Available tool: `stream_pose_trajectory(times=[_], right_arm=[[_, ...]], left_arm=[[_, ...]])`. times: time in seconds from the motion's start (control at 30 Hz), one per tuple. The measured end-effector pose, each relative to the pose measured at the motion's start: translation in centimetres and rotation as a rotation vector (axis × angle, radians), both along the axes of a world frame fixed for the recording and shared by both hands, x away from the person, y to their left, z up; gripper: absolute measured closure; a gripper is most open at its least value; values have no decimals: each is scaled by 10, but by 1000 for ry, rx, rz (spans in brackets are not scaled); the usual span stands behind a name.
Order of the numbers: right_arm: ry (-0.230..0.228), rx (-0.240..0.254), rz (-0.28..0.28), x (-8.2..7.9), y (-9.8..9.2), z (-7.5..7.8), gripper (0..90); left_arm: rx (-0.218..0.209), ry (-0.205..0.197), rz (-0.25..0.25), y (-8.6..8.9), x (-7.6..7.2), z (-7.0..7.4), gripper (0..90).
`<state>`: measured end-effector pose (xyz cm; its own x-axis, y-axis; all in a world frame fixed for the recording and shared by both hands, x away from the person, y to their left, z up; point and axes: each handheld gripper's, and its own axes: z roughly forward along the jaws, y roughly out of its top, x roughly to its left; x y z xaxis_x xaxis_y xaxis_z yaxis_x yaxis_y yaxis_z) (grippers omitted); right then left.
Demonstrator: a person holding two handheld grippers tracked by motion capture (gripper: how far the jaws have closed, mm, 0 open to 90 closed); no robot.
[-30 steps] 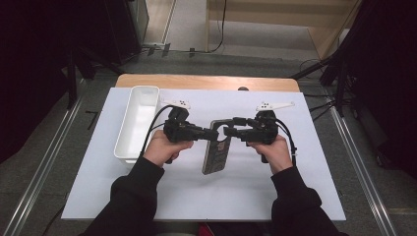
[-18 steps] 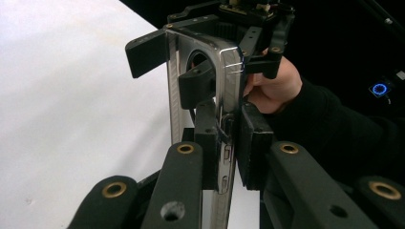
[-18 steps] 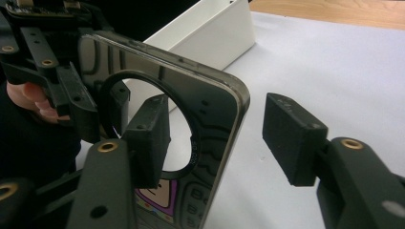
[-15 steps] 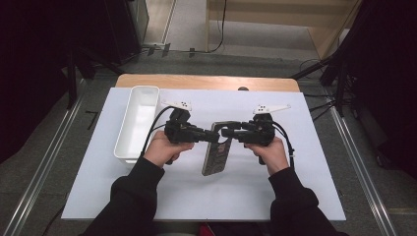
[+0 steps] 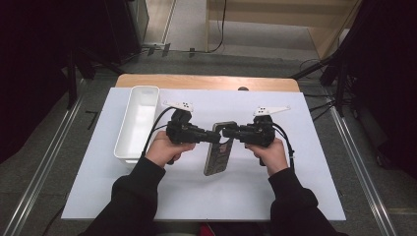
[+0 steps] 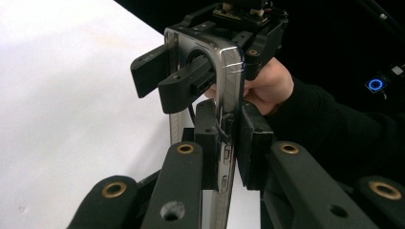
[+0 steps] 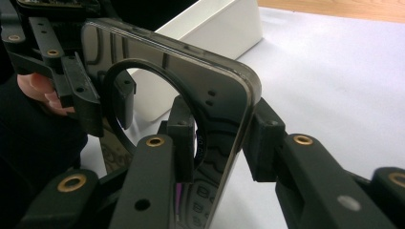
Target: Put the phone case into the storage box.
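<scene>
A: Any legible text, labels or numbers this frame?

B: None readable. The phone [image 5: 218, 153] held over the table has faint markings low on its glossy back in the right gripper view [image 7: 193, 202]; they could be letters or only reflections, too distorted to tell.

A: Anything on the tray?

B: The white tray [image 5: 136, 123] is blank. A small blue ring lights up in the dark at the edge of the left gripper view [image 6: 376, 84]; no characters on it.

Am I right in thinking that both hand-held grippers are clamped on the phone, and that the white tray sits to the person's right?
Not quite: the white tray sits to the person's left, as the high view shows. Both the left hand-held gripper and right hand-held gripper are indeed clamped on the phone.
</scene>
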<state>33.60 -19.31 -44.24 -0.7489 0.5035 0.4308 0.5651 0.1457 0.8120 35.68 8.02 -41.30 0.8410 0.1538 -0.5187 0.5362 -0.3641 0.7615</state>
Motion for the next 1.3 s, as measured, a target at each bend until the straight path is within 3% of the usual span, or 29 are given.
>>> stream_pose_trajectory(times=[0.27, 0.67, 0.8, 1.0, 1.23, 1.3], right_arm=[[-4, -16, -26, -2, -1, 3, 679], [-10, -41, -23, -4, 0, 7, 691], [-13, -58, -23, -4, 2, 8, 692], [-15, -92, -34, -7, 3, 11, 691], [-11, -94, -60, -9, -1, 14, 691], [-8, -96, -68, -9, -3, 16, 691]], left_arm=[[9, -21, 19, -2, -1, 0, 793], [19, -42, 31, -2, -2, 3, 750], [36, -75, 52, -3, -5, 7, 670], [40, -146, 88, -3, -10, 14, 425], [34, -200, 168, 1, -13, 21, 293], [31, -199, 180, 2, -13, 23, 260]])
